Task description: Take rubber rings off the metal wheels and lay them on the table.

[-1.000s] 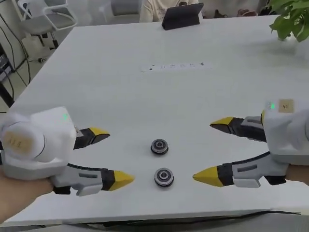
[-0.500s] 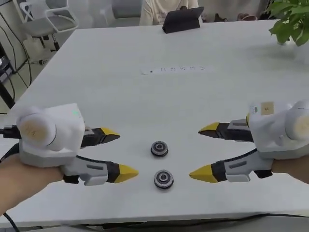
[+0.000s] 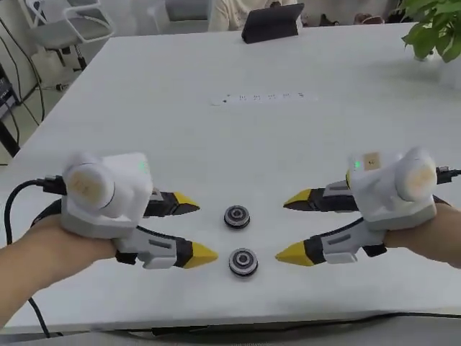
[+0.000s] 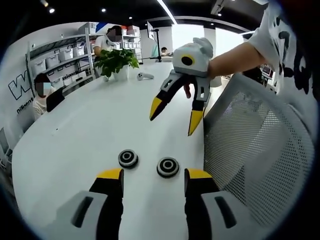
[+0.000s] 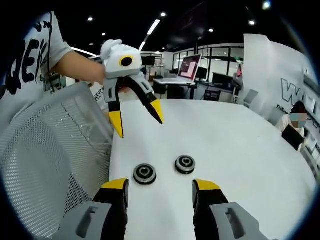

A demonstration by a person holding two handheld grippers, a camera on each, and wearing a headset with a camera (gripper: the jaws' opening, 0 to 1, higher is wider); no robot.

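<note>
Two small metal wheels with black rubber rings lie flat near the table's front edge: a far wheel [image 3: 236, 216] and a near wheel [image 3: 243, 262]. My left gripper [image 3: 196, 229] stands open just left of them, and my right gripper [image 3: 288, 226] stands open just right of them, tips pointing at each other. Neither touches a wheel. In the left gripper view the near wheel [image 4: 168, 167] and far wheel [image 4: 128, 158] lie ahead of the open left gripper [image 4: 155, 176], with the right gripper [image 4: 174, 120] beyond. In the right gripper view the near wheel [image 5: 145, 174] and far wheel [image 5: 185, 164] sit before the open right gripper [image 5: 161, 185].
The white table [image 3: 180, 130] stretches far back, with a socket strip [image 3: 263, 98] set in its middle. A dark tablet [image 3: 272, 23] stands at the far edge, a plant [image 3: 436, 29] at the far right. A mesh chair [image 4: 250, 150] stands by the front edge.
Both grippers have moved inward toward the two wheels, narrowing the gap between them. The wheels have stayed in place.
</note>
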